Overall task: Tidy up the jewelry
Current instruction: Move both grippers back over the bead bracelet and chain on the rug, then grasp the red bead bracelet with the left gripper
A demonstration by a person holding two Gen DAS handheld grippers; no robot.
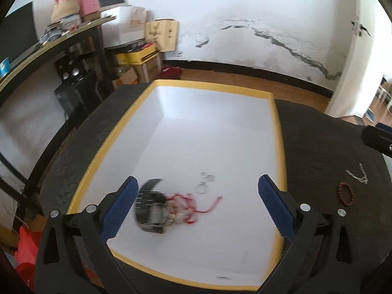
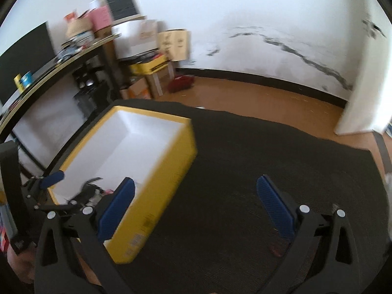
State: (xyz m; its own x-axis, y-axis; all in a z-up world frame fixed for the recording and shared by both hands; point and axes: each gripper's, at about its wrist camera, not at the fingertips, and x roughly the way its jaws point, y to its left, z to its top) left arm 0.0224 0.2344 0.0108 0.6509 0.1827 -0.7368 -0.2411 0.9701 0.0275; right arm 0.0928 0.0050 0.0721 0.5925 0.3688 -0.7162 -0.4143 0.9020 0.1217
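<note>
Left wrist view shows my left gripper spread wide and empty above the shallow yellow-rimmed white box, where a blurred black watch tangled with red cord lies just inside my left finger, small silver rings beyond it. On the dark table mat outside the box lie a red bead bracelet and a silver chain. My right gripper also hangs released over bare mat, its motion-smeared frame hiding most of the pile behind its left finger.

Cluttered black shelf left; cardboard boxes beneath cracked white wall; wooden floor
</note>
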